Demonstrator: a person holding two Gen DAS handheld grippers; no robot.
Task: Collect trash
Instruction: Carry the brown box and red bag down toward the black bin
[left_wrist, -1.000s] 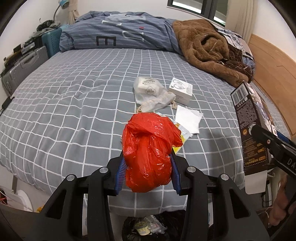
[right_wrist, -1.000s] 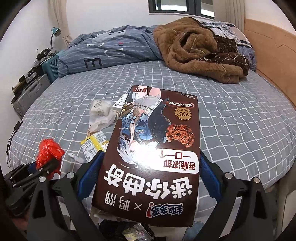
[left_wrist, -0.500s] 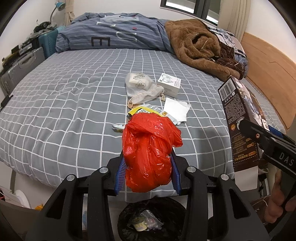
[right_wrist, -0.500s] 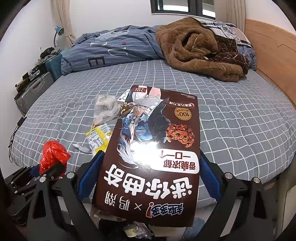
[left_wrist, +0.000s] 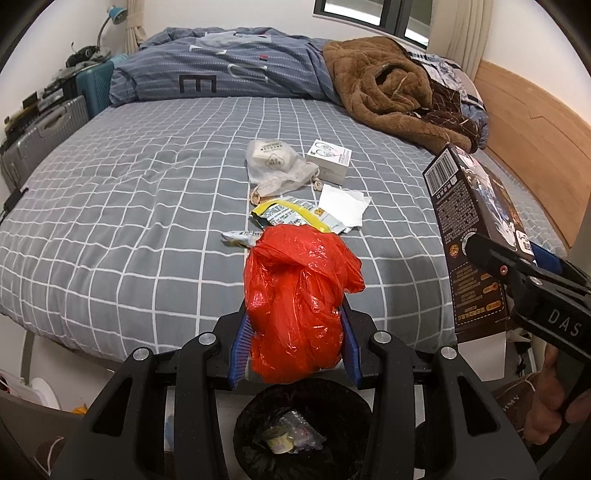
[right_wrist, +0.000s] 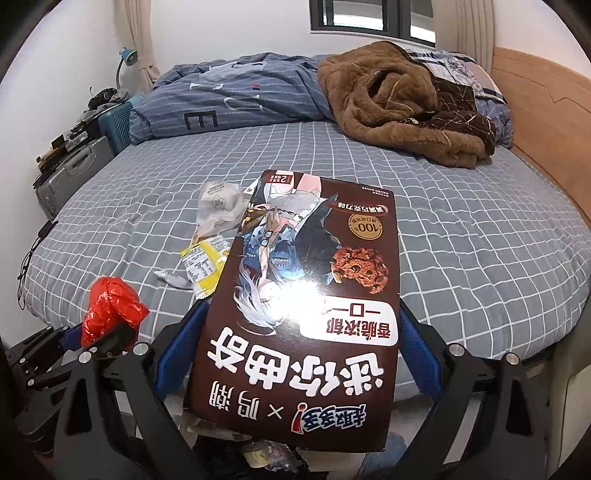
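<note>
Trash held: left gripper (left_wrist: 295, 350) pinches red bag (left_wrist: 299, 302); right gripper (right_wrist: 295, 354) clamps cookie box (right_wrist: 306, 314).

A home bedroom in front of me, a wide bed (left_wrist: 140, 206) with grey checked sheet, a striped duvet (left_wrist: 229, 74), a brown blanket (left_wrist: 391, 88), suitcases (left_wrist: 40, 129) by the wall, a wooden headboard (left_wrist: 532, 140)

A bed (left_wrist: 140, 192) with a grey checked sheet fills the room. At its far end lie a striped blue duvet (left_wrist: 229, 77) and brown blanket (left_wrist: 384, 88); suitcases (left_wrist: 44, 129) stand left, a wooden headboard (left_wrist: 532, 140) right, a window (right_wrist: 369, 18) beyond.
</note>
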